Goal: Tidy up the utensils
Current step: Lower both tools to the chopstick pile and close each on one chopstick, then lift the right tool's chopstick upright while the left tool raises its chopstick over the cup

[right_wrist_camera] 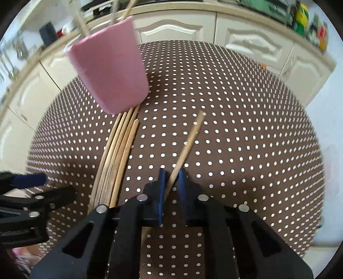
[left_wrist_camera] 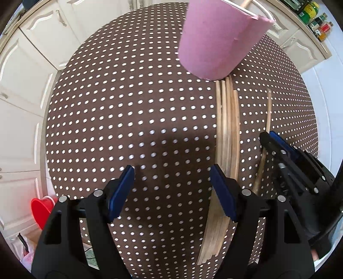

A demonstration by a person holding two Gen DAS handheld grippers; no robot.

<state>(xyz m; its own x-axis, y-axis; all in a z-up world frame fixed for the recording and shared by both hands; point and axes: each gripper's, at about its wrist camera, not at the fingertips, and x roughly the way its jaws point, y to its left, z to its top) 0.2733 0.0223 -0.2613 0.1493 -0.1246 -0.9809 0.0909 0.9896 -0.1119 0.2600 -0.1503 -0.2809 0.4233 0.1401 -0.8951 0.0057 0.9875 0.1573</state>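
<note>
A pink cup (left_wrist_camera: 214,43) (right_wrist_camera: 111,73) stands on the brown dotted tablecloth (left_wrist_camera: 128,107), with a few sticks poking out of its top. A bundle of several wooden chopsticks (left_wrist_camera: 228,128) (right_wrist_camera: 120,150) lies on the cloth, its far ends touching the cup's base. My left gripper (left_wrist_camera: 171,171) hangs open over the cloth with nothing between its fingers, and its right pad is over the bundle. To the right, my right gripper (right_wrist_camera: 172,173) (left_wrist_camera: 268,137) is shut on a single chopstick (right_wrist_camera: 188,141) (left_wrist_camera: 268,111), which points away from it, apart from the bundle.
Cream kitchen cabinets (right_wrist_camera: 175,30) surround the round table. Bottles and jars (left_wrist_camera: 315,17) stand on the counter at the upper right. A red bowl (left_wrist_camera: 41,209) and a pink bag (left_wrist_camera: 25,253) sit below the table's left edge.
</note>
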